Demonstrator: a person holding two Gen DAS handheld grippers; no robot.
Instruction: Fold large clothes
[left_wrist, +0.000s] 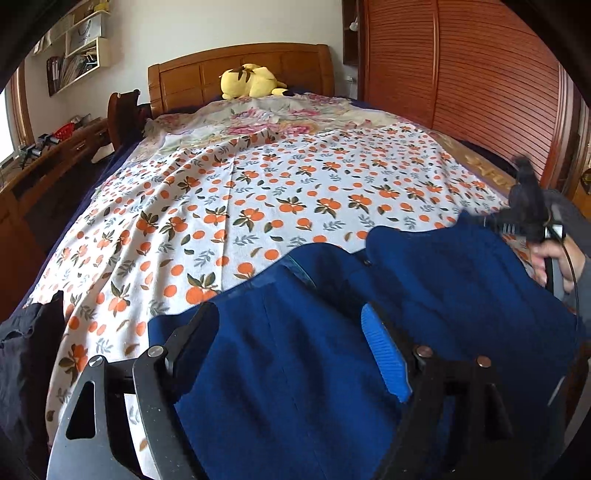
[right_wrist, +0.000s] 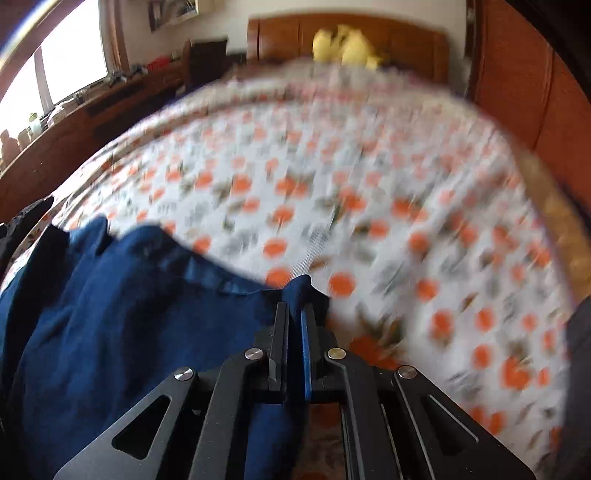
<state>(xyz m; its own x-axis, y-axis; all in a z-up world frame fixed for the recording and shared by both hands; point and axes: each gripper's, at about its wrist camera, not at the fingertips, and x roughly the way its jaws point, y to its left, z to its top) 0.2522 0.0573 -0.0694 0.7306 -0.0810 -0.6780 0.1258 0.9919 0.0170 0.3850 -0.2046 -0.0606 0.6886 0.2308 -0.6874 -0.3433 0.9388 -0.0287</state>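
A large dark blue garment (left_wrist: 295, 350) lies at the near end of a bed covered by a white sheet with orange fruit print (left_wrist: 258, 192). My left gripper (left_wrist: 288, 332) is open, its jaws wide apart over the blue cloth, not clamping it. My right gripper (right_wrist: 295, 314) is shut on an edge of the blue garment (right_wrist: 129, 295), which hangs to its left. The right wrist view is motion-blurred. The right gripper and the hand holding it also show at the right edge of the left wrist view (left_wrist: 532, 218).
A yellow plush toy (left_wrist: 251, 81) lies by the wooden headboard (left_wrist: 240, 66). A red-brown slatted wardrobe (left_wrist: 480, 92) stands along the right. A wooden desk (left_wrist: 55, 155) runs along the left. Dark cloth (left_wrist: 26, 350) lies at the bed's near left corner.
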